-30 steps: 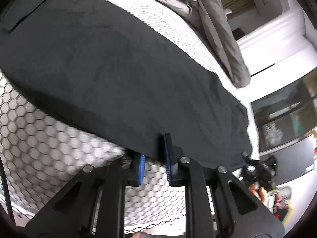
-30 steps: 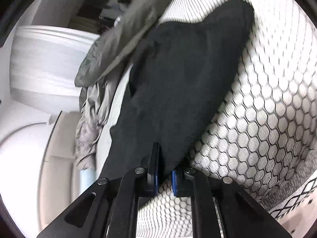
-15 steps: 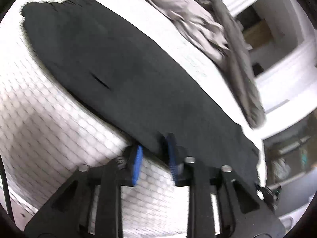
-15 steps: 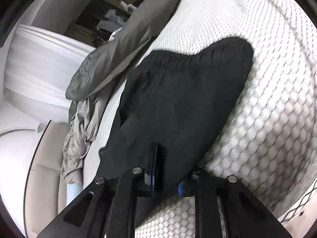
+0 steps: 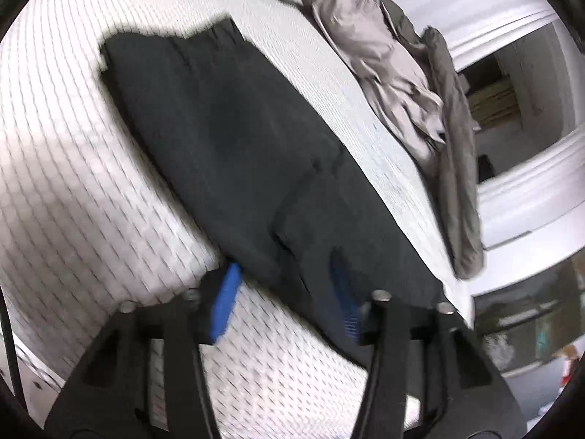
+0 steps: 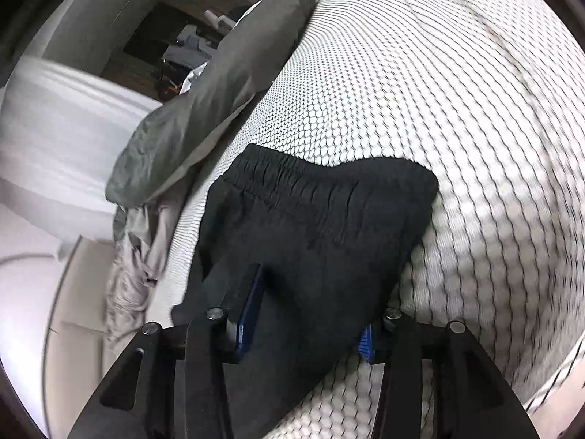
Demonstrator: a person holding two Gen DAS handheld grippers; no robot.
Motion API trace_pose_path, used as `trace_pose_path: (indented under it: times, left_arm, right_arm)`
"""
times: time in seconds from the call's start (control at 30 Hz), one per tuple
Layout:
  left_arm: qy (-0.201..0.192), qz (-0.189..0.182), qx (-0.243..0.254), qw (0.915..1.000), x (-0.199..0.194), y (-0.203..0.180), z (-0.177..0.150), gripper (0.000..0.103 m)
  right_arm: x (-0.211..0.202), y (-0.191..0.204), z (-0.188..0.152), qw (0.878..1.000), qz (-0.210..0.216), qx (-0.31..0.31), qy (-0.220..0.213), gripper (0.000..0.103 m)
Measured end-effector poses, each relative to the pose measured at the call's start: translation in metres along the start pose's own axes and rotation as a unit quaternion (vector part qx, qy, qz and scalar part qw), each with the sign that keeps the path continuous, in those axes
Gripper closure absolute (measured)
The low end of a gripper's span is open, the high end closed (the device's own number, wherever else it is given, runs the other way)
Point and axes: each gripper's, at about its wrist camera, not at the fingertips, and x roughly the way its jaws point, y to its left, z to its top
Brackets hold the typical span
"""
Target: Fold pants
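Note:
Black pants [image 5: 241, 153] lie folded over themselves on a white bed with a black honeycomb pattern [image 5: 73, 183]. In the right wrist view their gathered elastic waistband [image 6: 292, 183] is at the far end. My left gripper [image 5: 287, 298] straddles the near edge of the cloth, and its jaws are opening; the blue pads [image 5: 226, 300] stand apart and do not press the fabric. My right gripper [image 6: 309, 320] also has its jaws opening, with the pants [image 6: 314, 248] between the fingers and the pads off the cloth.
A grey pillow [image 6: 204, 109] and crumpled grey bedding [image 5: 369, 55] lie along the far side of the bed [image 6: 457, 109]. White mouldings [image 5: 530, 190] and a dark doorway [image 6: 175, 40] are beyond. Bare patterned bedcover surrounds the pants.
Both grippers were shut on the pants' edge and carried it across; now their jaws have spread and let go. The pants lie shorter, doubled over, and the waistband has come into the right wrist view.

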Motion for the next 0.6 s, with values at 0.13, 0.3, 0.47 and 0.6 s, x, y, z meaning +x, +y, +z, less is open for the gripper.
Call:
trace_pose_path:
  times: [0.13, 0.3, 0.47, 0.6]
  left_arm:
    - [-0.043, 0.087, 0.017, 0.9952, -0.004, 0.018, 0.03, 0.092]
    - [-0.056, 0.072, -0.036, 0.9952, -0.01, 0.061, 0.053, 0.093]
    - [-0.06, 0.075, -0.044, 0.9944, -0.023, 0.063, 0.056, 0.087]
    - [-0.12, 0.123, -0.023, 0.9849, -0.047, 0.049, 0.051, 0.058]
  right_arm:
    - [0.008, 0.007, 0.013, 1.0, -0.017, -0.015, 0.002, 0.08]
    - [0.004, -0.007, 0.022, 1.0, -0.021, -0.006, -0.012, 0.079]
    - [-0.011, -0.013, 0.028, 1.0, -0.026, -0.008, 0.001, 0.056]
    - [-0.051, -0.039, 0.036, 0.997, -0.055, 0.014, -0.061, 0.05]
